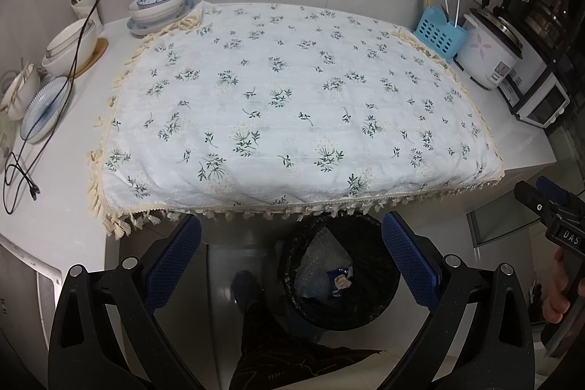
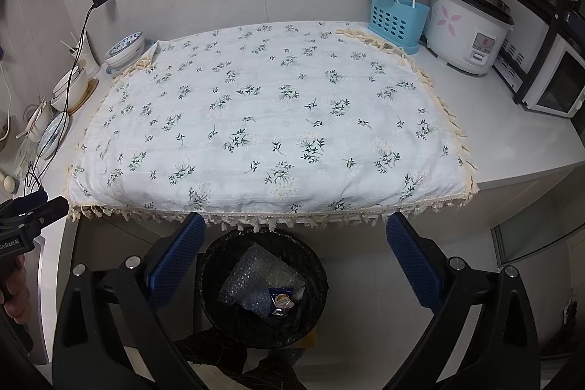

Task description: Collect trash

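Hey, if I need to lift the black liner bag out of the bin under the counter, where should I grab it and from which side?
Grip the black liner bag at its folded-over rim on the side away from the counter, coming down from above. The fringed floral cloth overhangs the far rim, while the near rim looks open. Both the left gripper and right gripper are open and empty, so either probably works.

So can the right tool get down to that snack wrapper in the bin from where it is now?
Probably yes. The right tool is open and empty above the trash bin, whose mouth is uncovered. The wrapper lies on top of the bubble wrap; only the tablecloth fringe overhangs the far rim.
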A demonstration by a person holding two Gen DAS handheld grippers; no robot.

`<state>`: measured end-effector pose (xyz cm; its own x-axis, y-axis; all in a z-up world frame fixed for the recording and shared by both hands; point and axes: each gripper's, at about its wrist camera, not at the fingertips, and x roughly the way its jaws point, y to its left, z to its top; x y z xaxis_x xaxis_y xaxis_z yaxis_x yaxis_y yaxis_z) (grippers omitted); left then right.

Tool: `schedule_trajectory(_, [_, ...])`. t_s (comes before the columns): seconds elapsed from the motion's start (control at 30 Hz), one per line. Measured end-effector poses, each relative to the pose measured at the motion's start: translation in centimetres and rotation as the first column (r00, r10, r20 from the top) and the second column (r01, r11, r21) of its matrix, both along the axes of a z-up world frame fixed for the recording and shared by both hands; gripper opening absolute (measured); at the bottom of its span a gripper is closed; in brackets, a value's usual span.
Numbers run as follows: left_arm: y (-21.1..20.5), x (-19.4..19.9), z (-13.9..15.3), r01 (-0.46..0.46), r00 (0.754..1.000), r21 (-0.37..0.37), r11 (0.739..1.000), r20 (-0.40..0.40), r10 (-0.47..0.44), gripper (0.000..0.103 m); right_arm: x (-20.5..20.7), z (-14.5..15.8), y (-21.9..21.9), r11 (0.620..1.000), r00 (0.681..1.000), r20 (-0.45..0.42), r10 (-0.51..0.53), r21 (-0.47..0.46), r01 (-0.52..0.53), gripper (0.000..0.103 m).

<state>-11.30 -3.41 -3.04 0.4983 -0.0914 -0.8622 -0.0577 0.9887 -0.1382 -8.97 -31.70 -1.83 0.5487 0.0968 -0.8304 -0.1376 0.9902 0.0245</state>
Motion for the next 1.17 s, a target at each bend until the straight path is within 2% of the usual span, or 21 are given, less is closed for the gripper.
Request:
schedule_trajectory(0.27, [0.17,0.0,0.08,-0.001,1.0,0.004,1.0,-0.001,0.001,0.097,-0.3,-0.26,0.3,1.0,1.0,-0.004,0.003,0.007,-0.003,0.095])
schedule_trajectory(0.53, [0.48,0.13,-0.04,-0.019,1.0,0.044,0.999,-0.017,0.019,0.097,-0.31,-0.27,0.4,1.0,1.0,-0.005,0.006,0.012,-0.006,0.095])
schedule_trajectory(0.77, [-0.04,0.1,0.36,-0.009,1.0,0.077,0.997,0.005,0.009,0.097,-0.22,-0.37,0.45,1.0,1.0,-0.01,0.012,0.012,-0.012,0.095])
schedule_trajectory(1.17, [-0.01,0.28,0.49,-0.014,1.0,0.05,0.999,0.014,0.014,0.097,-0.02,-0.38,0.43,1.0,1.0,-0.012,0.012,0.012,-0.012,0.095])
